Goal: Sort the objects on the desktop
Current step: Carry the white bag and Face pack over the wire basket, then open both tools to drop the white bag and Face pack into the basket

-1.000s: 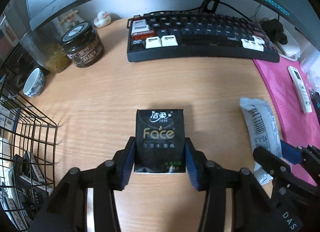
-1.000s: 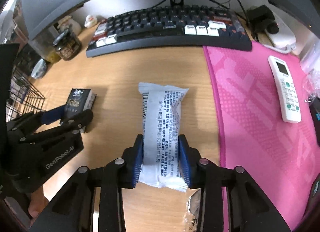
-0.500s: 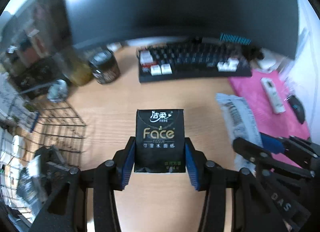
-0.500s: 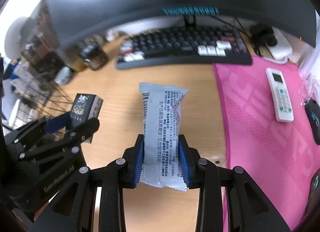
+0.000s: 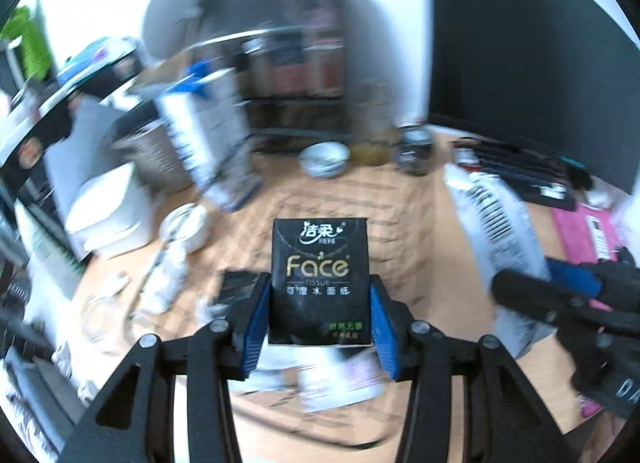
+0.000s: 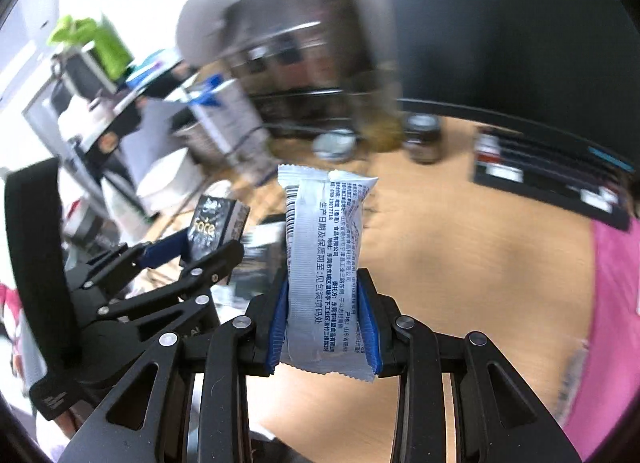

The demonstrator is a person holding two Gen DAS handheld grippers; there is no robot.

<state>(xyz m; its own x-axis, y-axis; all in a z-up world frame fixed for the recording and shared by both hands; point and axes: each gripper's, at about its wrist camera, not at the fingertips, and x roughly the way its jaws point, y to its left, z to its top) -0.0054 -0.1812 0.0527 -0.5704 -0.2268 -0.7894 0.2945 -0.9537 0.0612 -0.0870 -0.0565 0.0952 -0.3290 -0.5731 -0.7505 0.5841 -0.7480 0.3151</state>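
My left gripper [image 5: 318, 317] is shut on a black "Face" tissue pack [image 5: 319, 275] and holds it in the air above the wire basket area at the desk's left. The pack also shows in the right wrist view [image 6: 216, 225]. My right gripper [image 6: 324, 319] is shut on a white snack packet [image 6: 326, 263], also lifted off the desk. That packet [image 5: 500, 223] and the right gripper [image 5: 568, 295] show at the right of the left wrist view. Both views are blurred by motion.
A wire basket [image 5: 360, 199] with packets lies below the left gripper. A small bowl [image 5: 325, 159], a dark jar [image 6: 424, 139], a keyboard [image 6: 552, 179] and a pink mat [image 6: 600, 323] lie on the wooden desk. Cluttered shelves stand to the left.
Both grippers have lifted their items off the desk and swung left toward the basket side. The keyboard and mat have slid to the right of both views.
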